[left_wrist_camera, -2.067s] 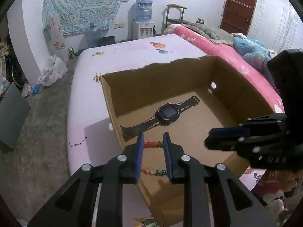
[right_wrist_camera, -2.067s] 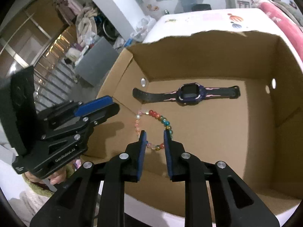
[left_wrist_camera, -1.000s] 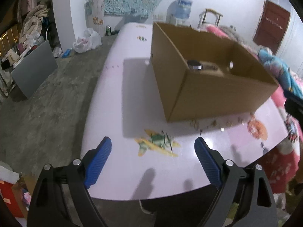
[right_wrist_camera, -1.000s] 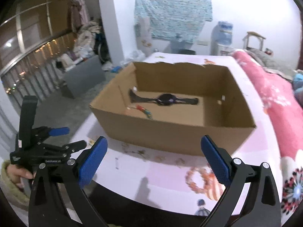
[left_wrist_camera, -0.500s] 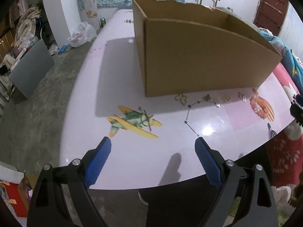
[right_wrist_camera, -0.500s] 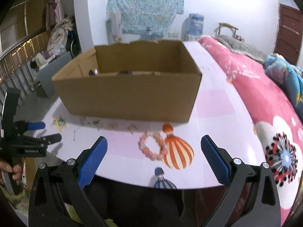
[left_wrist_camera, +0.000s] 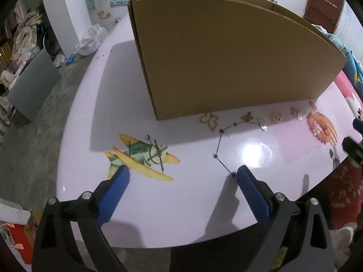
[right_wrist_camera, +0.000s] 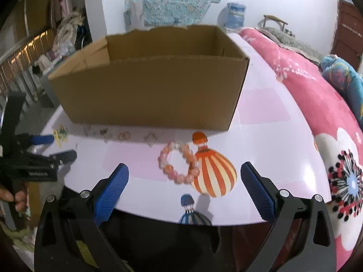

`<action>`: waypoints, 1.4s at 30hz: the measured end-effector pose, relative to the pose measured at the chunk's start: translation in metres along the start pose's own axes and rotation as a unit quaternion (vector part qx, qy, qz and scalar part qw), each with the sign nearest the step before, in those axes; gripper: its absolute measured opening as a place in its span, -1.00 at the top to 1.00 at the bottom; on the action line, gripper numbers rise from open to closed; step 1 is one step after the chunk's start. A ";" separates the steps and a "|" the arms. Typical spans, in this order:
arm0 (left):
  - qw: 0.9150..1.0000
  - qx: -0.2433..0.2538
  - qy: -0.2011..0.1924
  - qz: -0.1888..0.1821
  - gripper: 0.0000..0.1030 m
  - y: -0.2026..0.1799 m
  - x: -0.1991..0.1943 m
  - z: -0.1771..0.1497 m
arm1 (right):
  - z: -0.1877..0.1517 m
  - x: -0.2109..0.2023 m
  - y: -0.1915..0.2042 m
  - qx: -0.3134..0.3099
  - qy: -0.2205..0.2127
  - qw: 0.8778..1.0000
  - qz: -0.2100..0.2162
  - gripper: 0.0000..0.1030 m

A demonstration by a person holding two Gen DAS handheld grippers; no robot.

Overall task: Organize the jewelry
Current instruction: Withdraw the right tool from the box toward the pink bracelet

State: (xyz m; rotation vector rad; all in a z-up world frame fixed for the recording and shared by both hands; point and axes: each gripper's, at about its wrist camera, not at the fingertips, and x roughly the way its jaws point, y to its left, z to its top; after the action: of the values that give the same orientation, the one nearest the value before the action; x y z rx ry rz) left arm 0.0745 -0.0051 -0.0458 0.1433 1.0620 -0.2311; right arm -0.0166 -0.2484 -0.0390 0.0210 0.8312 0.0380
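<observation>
Both grippers have pulled out of the cardboard box [left_wrist_camera: 226, 52] and dropped low.

Left wrist: left gripper [left_wrist_camera: 182, 175] spread, just opening, empty; gold charms [left_wrist_camera: 209, 120] along box's front.

Right wrist: right gripper [right_wrist_camera: 183, 172] spread, empty, facing pink bead bracelet [right_wrist_camera: 179, 162] near table's front edge. Likely next: straddle, pinch.

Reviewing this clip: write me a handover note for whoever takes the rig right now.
Left gripper: open, empty, jaws just widened, over the table in front of the cardboard box.
Right gripper: open, empty, aimed at the pink bead bracelet.
Small gold and silver pieces lie in a row along the box's front wall.
Done: cannot tell; the box's inside is hidden.
Left: bracelet and the row of pieces go in.
</observation>
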 end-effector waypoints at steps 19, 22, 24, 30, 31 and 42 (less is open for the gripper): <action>0.994 -0.073 -0.082 0.012 -0.88 0.057 -0.027 0.048 | 0.072 0.032 -0.026 0.097 0.001 0.992 0.075 -0.87; 0.993 -0.081 -0.086 0.008 -0.88 0.060 -0.023 0.052 | 0.076 0.040 -0.027 0.094 0.004 0.993 0.069 -0.87; 0.992 -0.085 -0.092 0.006 -0.88 0.062 -0.019 0.057 | 0.080 0.042 -0.029 0.103 0.003 0.992 0.076 -0.87; 0.993 -0.080 -0.087 0.000 -0.88 0.062 -0.024 0.052 | 0.083 0.030 -0.036 0.094 -0.002 0.994 0.063 -0.87; 0.994 -0.073 -0.086 -0.009 -0.88 0.061 -0.027 0.047 | 0.077 0.022 -0.039 0.090 -0.005 0.994 0.063 -0.87; 0.999 0.015 -0.021 -0.019 -0.88 0.009 -0.013 -0.013 | -0.002 0.011 -0.018 0.013 0.071 0.997 0.026 -0.87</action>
State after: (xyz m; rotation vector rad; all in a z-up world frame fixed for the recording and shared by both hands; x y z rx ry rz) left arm 0.0600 0.0085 -0.0400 0.1439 1.0211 -0.2832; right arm -0.0108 -0.2662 -0.0491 0.0651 0.9725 0.0793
